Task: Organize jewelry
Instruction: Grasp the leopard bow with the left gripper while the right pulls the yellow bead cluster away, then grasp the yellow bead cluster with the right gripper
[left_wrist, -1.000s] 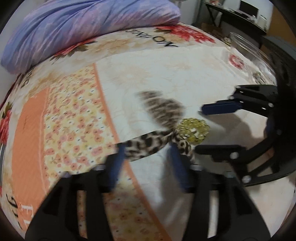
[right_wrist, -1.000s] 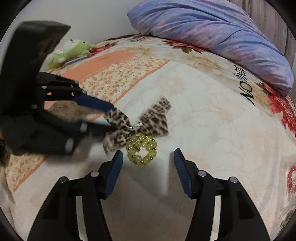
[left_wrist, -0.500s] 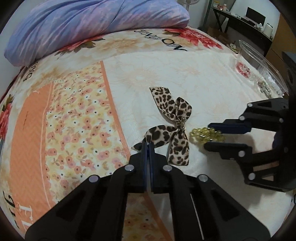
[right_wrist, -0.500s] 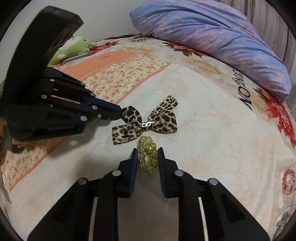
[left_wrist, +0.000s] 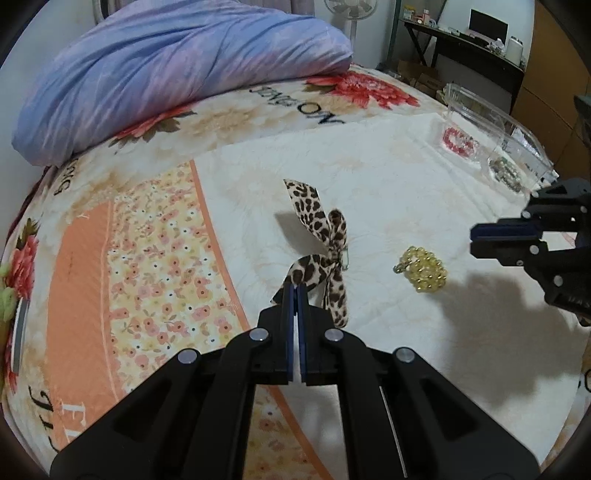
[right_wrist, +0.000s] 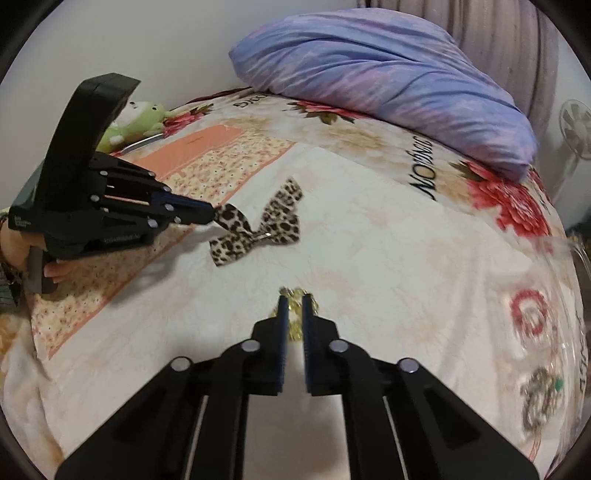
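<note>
2 grippers: the left gripper (left_wrist: 295, 291) is closed on 1 tail of the leopard bow (left_wrist: 317, 221); the right gripper (right_wrist: 293, 302) has just been closing and its pads now stand nearly together.
1 leopard bow: hangs from the left pads, its far tail raised over the bed cover (left_wrist: 369, 177), with a metal clip at its knot.
1 yellow bead bracelet (left_wrist: 424, 271): in the left wrist view it lies on the cover between the bow and the right gripper's tips, touching neither; in the right wrist view its beads show just past those tips, blurred.
Right grip: the pads appear to hold nothing.
1 clear box (left_wrist: 480, 107): at the far right of the bed, holding 1 red bracelet (left_wrist: 460, 142) and 1 grey-green bracelet (left_wrist: 506, 173).
1 purple pillow (left_wrist: 166, 81): at the head of the bed.
1 green plush toy (right_wrist: 136, 118): behind the left gripper.
1 hand (right_wrist: 18, 247): on the left gripper's handle.
Change, 1 second: both grippers stood open then, and bow and bracelet lay touching.
Change, half a second: the bracelet sat between the right pads beside the bow; now the 2 pieces are apart.
</note>
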